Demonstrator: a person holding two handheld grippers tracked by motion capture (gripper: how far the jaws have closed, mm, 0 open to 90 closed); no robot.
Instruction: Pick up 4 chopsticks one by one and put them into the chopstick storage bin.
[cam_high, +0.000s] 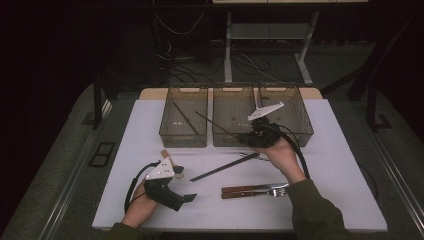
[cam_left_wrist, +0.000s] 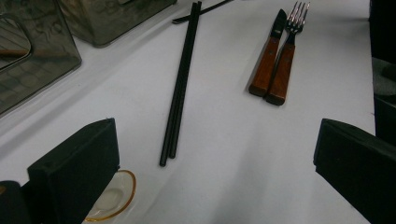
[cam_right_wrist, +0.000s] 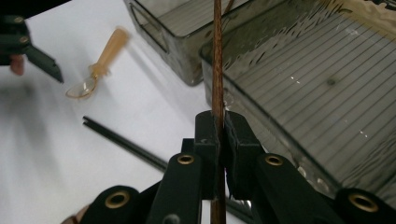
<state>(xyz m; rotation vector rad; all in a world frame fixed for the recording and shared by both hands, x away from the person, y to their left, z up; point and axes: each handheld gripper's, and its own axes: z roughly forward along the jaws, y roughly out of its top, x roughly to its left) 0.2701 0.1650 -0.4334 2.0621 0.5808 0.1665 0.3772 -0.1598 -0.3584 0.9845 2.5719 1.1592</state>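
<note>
My right gripper (cam_high: 251, 136) hovers at the front wall of the middle bin (cam_high: 232, 90), shut on a thin brown chopstick (cam_high: 217, 124) that slants back over that bin. In the right gripper view the pads (cam_right_wrist: 208, 135) pinch the chopstick (cam_right_wrist: 217, 56), which runs straight up between them. My left gripper (cam_high: 184, 185) rests low at the front left, open, with nothing between its jaws (cam_left_wrist: 215, 158). A clear amber spoon (cam_high: 170, 162) lies beside it, its bowl (cam_left_wrist: 112, 198) under the left jaw.
Three smoky bins stand in a row at the back; the left bin (cam_high: 184, 90) holds a brown chopstick. A pair of black chopsticks (cam_high: 225, 166) lies mid-table. A wood-handled knife (cam_left_wrist: 268, 60) and fork (cam_left_wrist: 286, 60) lie side by side near the front (cam_high: 250, 191).
</note>
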